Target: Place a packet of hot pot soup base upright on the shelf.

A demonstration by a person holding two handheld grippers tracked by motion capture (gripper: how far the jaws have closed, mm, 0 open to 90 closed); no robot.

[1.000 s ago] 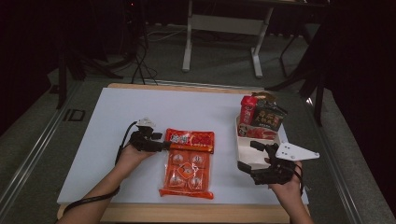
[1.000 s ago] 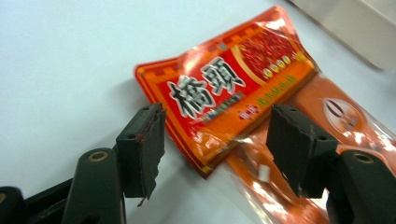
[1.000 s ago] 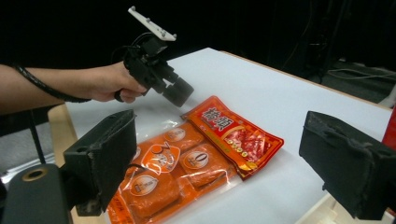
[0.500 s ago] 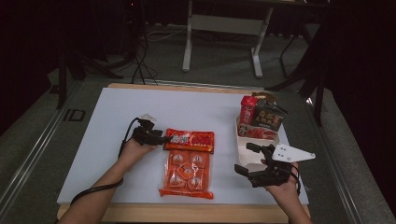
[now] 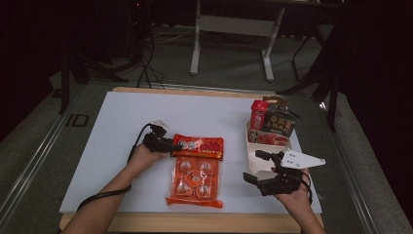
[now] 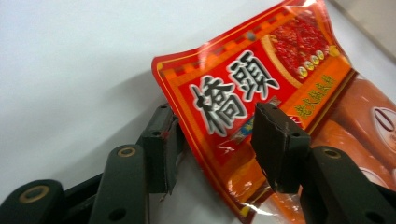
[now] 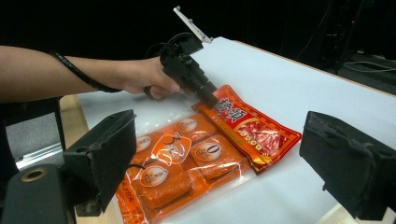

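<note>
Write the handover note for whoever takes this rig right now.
Left gripper: jaws astride the lifted end of the red sauce packet, not clearly clamped yet.
Right gripper: open, empty, beside the white tray.
The red packet lies across the top of the orange multi-pack at mid-table. The tray, at the right, holds more packets.
Done: nothing visibly moved into the tray by these grippers.
Left: probably close on the red packet and lift it.

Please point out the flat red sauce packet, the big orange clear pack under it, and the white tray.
flat red sauce packet (image 5: 198, 146), high view, printed middle.
big orange clear pack (image 5: 196, 180), high view, centre.
white tray (image 5: 257, 163), high view, bare floor.
</note>
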